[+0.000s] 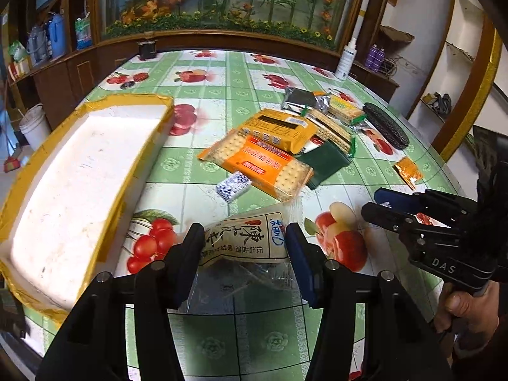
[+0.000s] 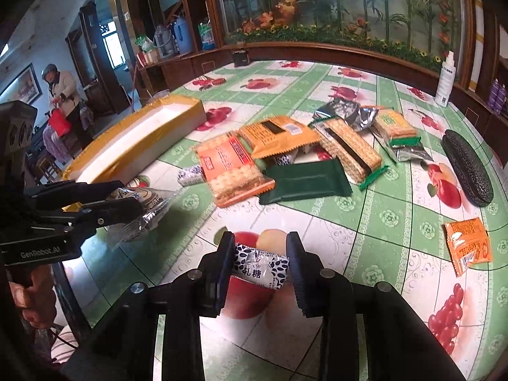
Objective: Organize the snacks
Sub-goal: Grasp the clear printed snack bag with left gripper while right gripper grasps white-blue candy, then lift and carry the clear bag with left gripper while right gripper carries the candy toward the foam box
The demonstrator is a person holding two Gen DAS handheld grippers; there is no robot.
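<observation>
My left gripper (image 1: 244,238) is shut on a clear snack bag with a beige label (image 1: 244,241), held just above the tablecloth near the front edge. It also shows at the left of the right wrist view (image 2: 127,204). My right gripper (image 2: 258,254) is shut on a small blue-and-white nougat candy (image 2: 262,265), held over the table; it shows at the right of the left wrist view (image 1: 377,204). A white foam box with yellow tape (image 1: 76,171) lies open to the left. A pile of cracker packs (image 1: 270,155) lies mid-table.
A loose blue-and-white candy (image 1: 233,185), a dark green pack (image 2: 304,181), a small orange sachet (image 2: 468,246), a black glasses case (image 2: 466,166) and a white spray bottle (image 2: 446,77) lie on the fruit-print tablecloth (image 1: 203,73). A wooden cabinet runs behind. A person (image 2: 63,101) stands far left.
</observation>
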